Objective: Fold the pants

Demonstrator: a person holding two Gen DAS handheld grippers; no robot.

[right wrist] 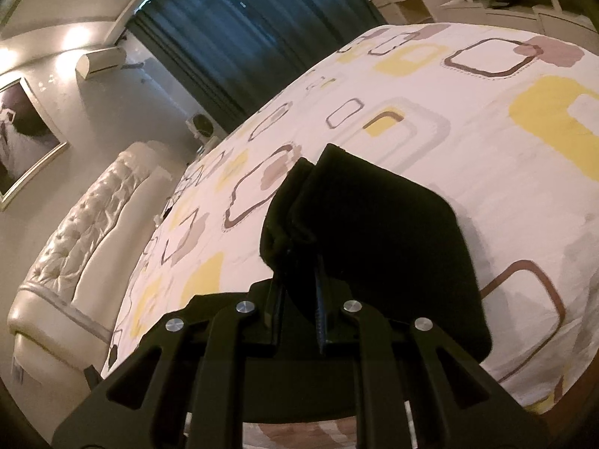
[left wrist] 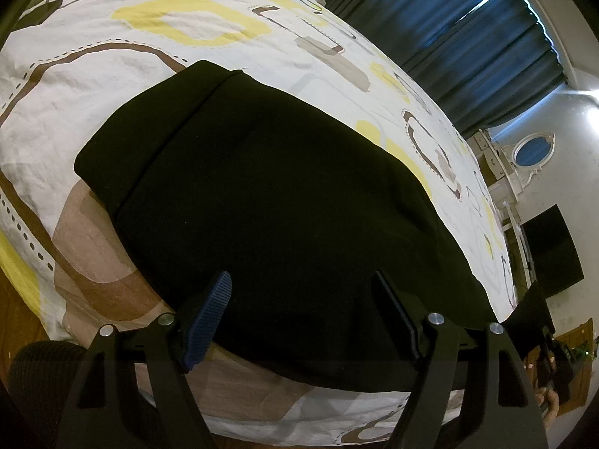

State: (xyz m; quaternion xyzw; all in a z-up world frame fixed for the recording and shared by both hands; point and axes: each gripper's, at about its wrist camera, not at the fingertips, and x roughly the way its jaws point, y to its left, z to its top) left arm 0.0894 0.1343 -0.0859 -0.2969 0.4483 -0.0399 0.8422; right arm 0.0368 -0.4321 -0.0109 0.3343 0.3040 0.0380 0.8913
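Left wrist view: the left gripper (left wrist: 303, 299) hangs spread wide over black pants (left wrist: 269, 202) lying folded on the patterned bedsheet (left wrist: 75, 86), gripping nothing. Right wrist view: the right gripper (right wrist: 299, 262) is clenched on the pants' lifted edge (right wrist: 374, 232). No readable writing, though blur may hide some.

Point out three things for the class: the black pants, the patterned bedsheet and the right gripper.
black pants (left wrist: 284, 202): left wrist view, middle of the flat folded cloth.
patterned bedsheet (left wrist: 93, 86): left wrist view, bare white patch left of the pants.
right gripper (right wrist: 299, 258): right wrist view, between fingertips shut on the pants' edge.
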